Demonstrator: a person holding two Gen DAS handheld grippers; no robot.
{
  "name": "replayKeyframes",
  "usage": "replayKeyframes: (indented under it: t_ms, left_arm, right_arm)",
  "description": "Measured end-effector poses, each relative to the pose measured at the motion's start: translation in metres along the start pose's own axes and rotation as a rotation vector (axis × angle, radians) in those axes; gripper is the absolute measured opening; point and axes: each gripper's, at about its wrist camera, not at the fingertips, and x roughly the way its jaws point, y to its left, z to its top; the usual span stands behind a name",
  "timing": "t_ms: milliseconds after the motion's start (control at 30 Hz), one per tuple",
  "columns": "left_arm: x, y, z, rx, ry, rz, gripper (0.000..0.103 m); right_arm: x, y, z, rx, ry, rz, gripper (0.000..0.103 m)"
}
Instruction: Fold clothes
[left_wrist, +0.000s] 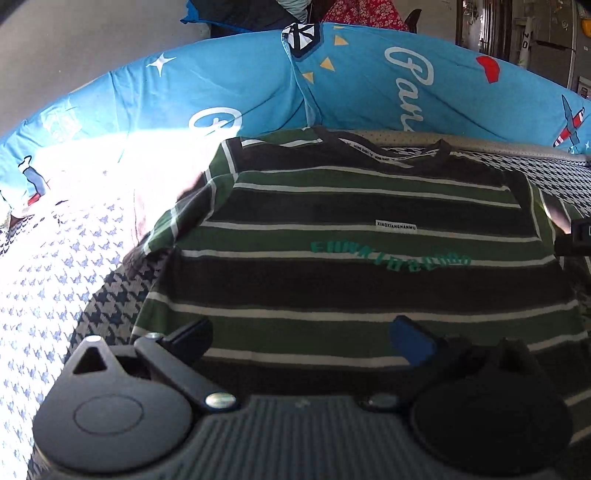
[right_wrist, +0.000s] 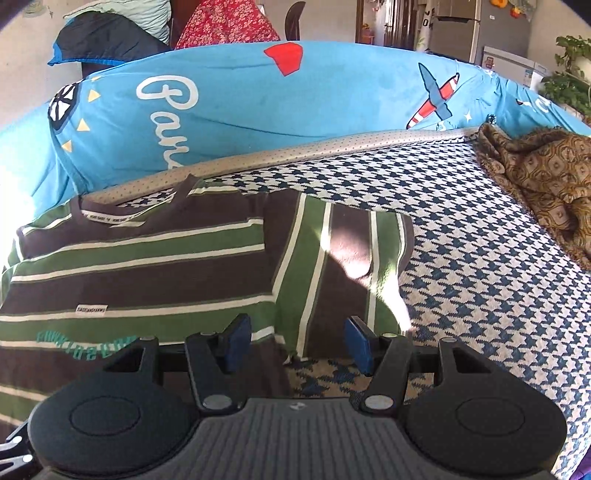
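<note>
Your left gripper (left_wrist: 301, 341) hovers low over the striped shirt (left_wrist: 354, 280), spread flat on the houndstooth cover (left_wrist: 62, 280), with a blue quilt (left_wrist: 229, 88) behind and a fridge (right_wrist: 495, 33) beyond. Glare washes out the shirt's left sleeve. Both grippers gape wide, holding nothing; your right gripper (right_wrist: 297, 341) straddles the other sleeve (right_wrist: 343, 266).

A green, brown and white striped t-shirt (left_wrist: 362, 258) lies flat, front up, on the houndstooth bed cover, collar toward the blue quilt. One sleeve spreads sideways; the other seems folded inward.
</note>
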Motion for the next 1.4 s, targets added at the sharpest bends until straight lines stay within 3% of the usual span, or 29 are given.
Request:
replayKeyframes:
  t_ms: [333, 567, 633, 733, 833, 1000, 1133, 1233, 1333, 1400]
  left_arm:
    - [0.004, -0.008, -0.002, 0.015, 0.009, -0.034, 0.103]
    - [0.006, -0.007, -0.003, 0.017, 0.014, -0.027, 0.103]
    - [0.006, -0.007, -0.003, 0.014, 0.016, -0.023, 0.103]
    - [0.007, -0.005, -0.004, 0.005, 0.023, -0.016, 0.103]
    - [0.007, -0.003, -0.004, -0.004, 0.024, -0.015, 0.103]
    - [0.006, 0.003, -0.002, -0.03, 0.016, -0.008, 0.103]
    - [0.004, 0.011, 0.001, -0.057, 0.006, 0.013, 0.103]
    - [0.005, 0.019, 0.003, -0.084, 0.005, 0.038, 0.103]
    - [0.005, 0.026, 0.004, -0.109, 0.006, 0.053, 0.103]
    - [0.005, 0.03, 0.004, -0.121, 0.01, 0.051, 0.103]
  right_arm:
    - [0.038, -0.017, 0.008, 0.078, 0.05, -0.089, 0.055]
    - [0.056, -0.025, 0.006, 0.105, 0.026, -0.059, 0.054]
    - [0.057, -0.025, 0.006, 0.099, 0.001, -0.053, 0.032]
    - [0.058, -0.027, 0.007, 0.108, -0.02, -0.069, 0.01]
    - [0.055, -0.031, 0.009, 0.14, -0.04, -0.067, 0.003]
    - [0.037, -0.012, 0.014, 0.082, -0.146, -0.081, 0.003]
    - [0.017, 0.02, 0.015, -0.008, -0.234, 0.0, 0.003]
    - [0.002, 0.057, 0.005, -0.172, -0.29, 0.122, 0.003]
    - [-0.009, 0.089, -0.01, -0.299, -0.298, 0.218, 0.003]
    - [-0.01, 0.096, -0.011, -0.274, -0.256, 0.215, 0.003]
